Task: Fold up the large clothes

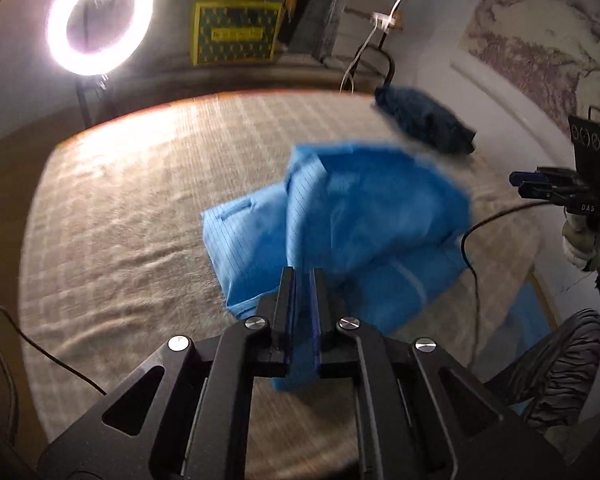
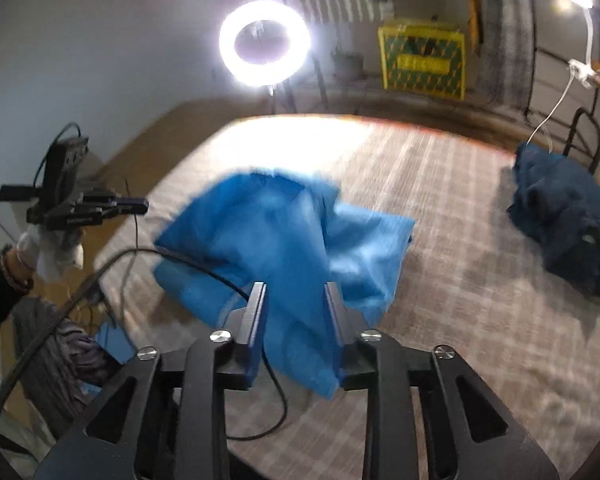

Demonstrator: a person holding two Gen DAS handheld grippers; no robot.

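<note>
Blue garment [image 1: 364,216], crumpled on the checked bed [image 1: 120,208]: thin, light and limp, likely to slide and sag, so best taken at a hem or corner. Left hand-held gripper [image 1: 303,276]: jaws together, cloth edge seemingly pinched. Right hand-held gripper [image 2: 296,292]: jaws apart, cloth loose between. Dark garment [image 2: 568,216] lies well apart.

A wide bed [image 1: 112,216] covered in a beige checked blanket is filling most of both views, its far edge glowing under bright light. A crumpled bright blue garment [image 1: 340,216] is lying near the middle of the blanket, its near part lifted off the surface. A bundled dark navy garment [image 2: 564,220] is sitting well apart from it, near the far right corner, while a thin black cable [image 1: 40,352] is trailing over the blanket's near left edge.
</note>
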